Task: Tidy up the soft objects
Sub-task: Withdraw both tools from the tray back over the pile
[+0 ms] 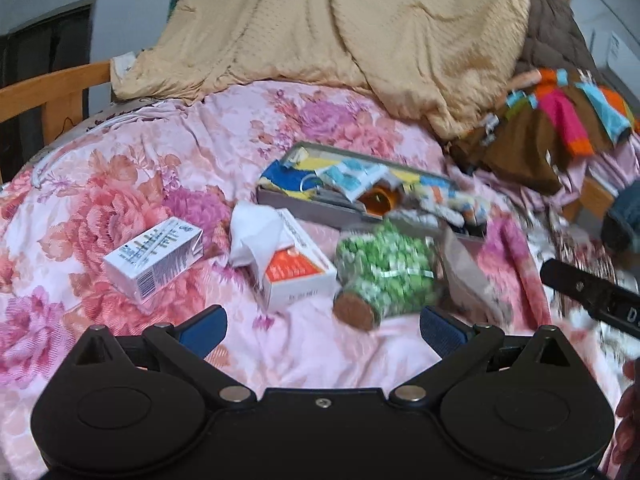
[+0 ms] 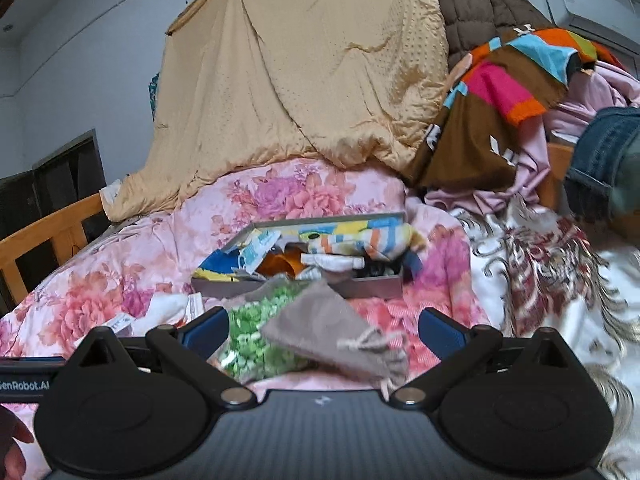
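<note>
Pouch (image 2: 334,334) before box (image 2: 372,282) — jar (image 2: 256,344) left.

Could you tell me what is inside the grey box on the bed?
The grey box holds a striped cloth, printed packets and an orange container. Whatever lies beneath them is covered.

The left gripper (image 1: 322,330) sits at the bottom centre of its frame, its two blue-padded fingers (image 1: 204,330) spread wide apart with nothing between them. The right gripper (image 2: 324,330) fills the bottom of its own frame the same way, fingers (image 2: 442,332) spread wide. Its black body also shows at the right edge of the left view.
</note>
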### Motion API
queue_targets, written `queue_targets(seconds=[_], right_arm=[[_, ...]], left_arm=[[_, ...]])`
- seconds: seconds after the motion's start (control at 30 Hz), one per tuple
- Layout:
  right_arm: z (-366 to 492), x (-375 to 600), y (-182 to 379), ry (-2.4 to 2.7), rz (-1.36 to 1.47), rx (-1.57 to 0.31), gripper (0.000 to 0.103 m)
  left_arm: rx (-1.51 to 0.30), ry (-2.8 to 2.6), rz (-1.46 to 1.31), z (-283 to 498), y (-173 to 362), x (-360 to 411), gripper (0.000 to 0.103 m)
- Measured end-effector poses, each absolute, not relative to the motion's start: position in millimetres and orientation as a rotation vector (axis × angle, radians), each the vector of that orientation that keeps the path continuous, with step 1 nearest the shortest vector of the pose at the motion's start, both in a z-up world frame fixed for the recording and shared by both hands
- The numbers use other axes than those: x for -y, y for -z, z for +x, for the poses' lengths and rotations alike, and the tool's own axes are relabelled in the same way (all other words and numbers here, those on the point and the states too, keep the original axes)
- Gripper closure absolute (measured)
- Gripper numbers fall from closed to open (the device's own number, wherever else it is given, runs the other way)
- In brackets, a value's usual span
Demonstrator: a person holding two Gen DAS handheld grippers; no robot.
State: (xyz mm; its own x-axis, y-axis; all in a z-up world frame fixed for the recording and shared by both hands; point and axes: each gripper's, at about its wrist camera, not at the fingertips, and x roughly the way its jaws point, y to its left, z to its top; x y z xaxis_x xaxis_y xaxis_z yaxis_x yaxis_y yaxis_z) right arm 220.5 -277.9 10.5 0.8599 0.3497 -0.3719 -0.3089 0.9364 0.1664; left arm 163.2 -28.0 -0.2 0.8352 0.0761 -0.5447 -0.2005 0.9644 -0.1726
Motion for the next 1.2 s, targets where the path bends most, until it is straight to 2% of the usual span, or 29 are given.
queue_targets(seconds=[0.4,0.87,1.2], right_arm=[[199,273,-9,-0.378,0.082,-0.440,0.000],[228,232,14,-0.406,-0.038,-0.479,0.000],[253,212,23,-0.463,-0.088,-0.474,0.000]], left_arm=[[-0.560,-0.172,-0.173,137,5,25,0.001],[-0.484,-0.004,-0.008,184,21,10,0.001],[-0.473,-0.014,-0.119,227,38,-29,0.001]])
